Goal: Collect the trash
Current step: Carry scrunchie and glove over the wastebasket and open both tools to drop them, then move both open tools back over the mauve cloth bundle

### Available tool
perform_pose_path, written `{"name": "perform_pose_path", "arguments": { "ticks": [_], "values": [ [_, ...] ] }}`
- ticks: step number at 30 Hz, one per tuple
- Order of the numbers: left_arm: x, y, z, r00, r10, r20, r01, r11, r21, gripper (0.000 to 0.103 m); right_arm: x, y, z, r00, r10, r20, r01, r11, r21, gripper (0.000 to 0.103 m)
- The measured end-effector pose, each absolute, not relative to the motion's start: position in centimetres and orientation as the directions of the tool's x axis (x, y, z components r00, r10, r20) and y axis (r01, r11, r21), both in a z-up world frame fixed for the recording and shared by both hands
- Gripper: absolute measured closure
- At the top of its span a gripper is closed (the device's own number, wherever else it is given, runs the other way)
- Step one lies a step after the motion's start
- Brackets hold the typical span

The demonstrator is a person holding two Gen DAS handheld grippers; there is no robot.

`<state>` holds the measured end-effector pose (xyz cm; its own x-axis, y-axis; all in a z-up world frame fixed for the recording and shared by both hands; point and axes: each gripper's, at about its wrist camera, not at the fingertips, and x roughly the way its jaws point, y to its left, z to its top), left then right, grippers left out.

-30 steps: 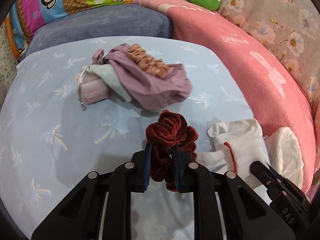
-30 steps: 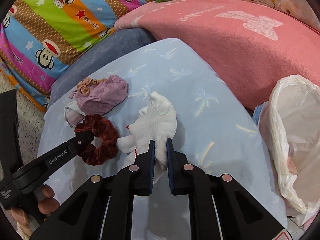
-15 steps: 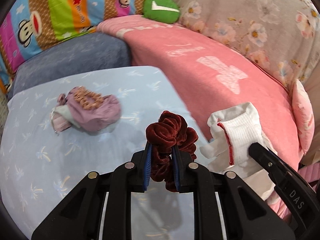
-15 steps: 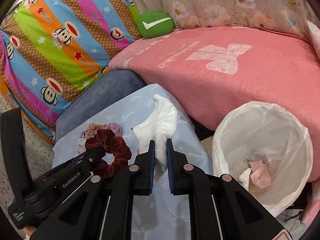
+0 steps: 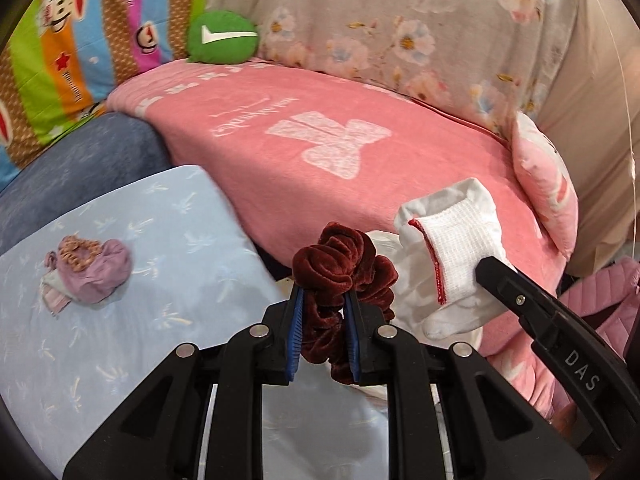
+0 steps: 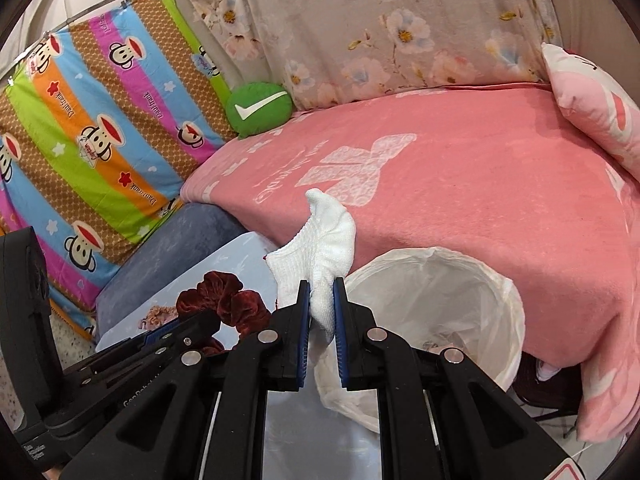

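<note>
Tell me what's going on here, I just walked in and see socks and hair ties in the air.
A person is clearing clutter with a hand-held claw in each hand. The left claw is shut on a dark red velvet scrunchie, and the right claw is shut on a white sock. Both items hang in the air near a white-lined trash bin beside the pink blanket. A purple cloth bundle lies on the light blue sheet.

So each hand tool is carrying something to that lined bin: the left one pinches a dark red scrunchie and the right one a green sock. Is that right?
Nearly. The sock in the right gripper is white, with a thin red edge, not green; the right wrist view shows it clearly. The rest holds: the left gripper pinches the dark red scrunchie, and the lined bin sits just ahead.
</note>
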<state>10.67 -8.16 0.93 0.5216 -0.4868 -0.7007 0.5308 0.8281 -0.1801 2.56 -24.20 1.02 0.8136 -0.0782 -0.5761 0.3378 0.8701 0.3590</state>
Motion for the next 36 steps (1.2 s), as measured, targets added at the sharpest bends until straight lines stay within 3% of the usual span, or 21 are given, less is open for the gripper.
{"name": "perform_pose_path", "arguments": {
  "ticks": [8,10,12,20,36],
  "values": [
    [9.3,-11.8,0.8,0.453,-0.54,-0.71,0.599,0.774,-0.207,0.081,0.5,-27.3,0.9,0.813,-0.12,-0.57,0.387,0.843,0.374,0.092],
    [9.2,-12.2,0.8,0.443,-0.542,-0.714,0.597,0.773,-0.217,0.057,0.3,-27.3,0.8,0.812,-0.127,-0.57,0.394,0.84,0.373,0.092],
    [9.0,-12.1,1.0,0.463,-0.538,-0.704,0.583,0.784,-0.214,0.041,0.3,-27.6,0.8,0.812,-0.131,-0.569,0.398,0.837,0.375,0.091],
    [9.0,-12.0,1.1,0.506,-0.493,-0.708,0.561,0.811,-0.164,0.041,0.0,-27.4,0.7,0.817,-0.134,-0.56,0.4,0.833,0.383,0.077],
    [9.8,-9.4,0.3,0.524,-0.462,-0.716,0.509,0.844,-0.171,0.041,1.1,-25.7,0.3,0.805,-0.113,-0.583,0.376,0.857,0.354,0.077]
  ]
}}
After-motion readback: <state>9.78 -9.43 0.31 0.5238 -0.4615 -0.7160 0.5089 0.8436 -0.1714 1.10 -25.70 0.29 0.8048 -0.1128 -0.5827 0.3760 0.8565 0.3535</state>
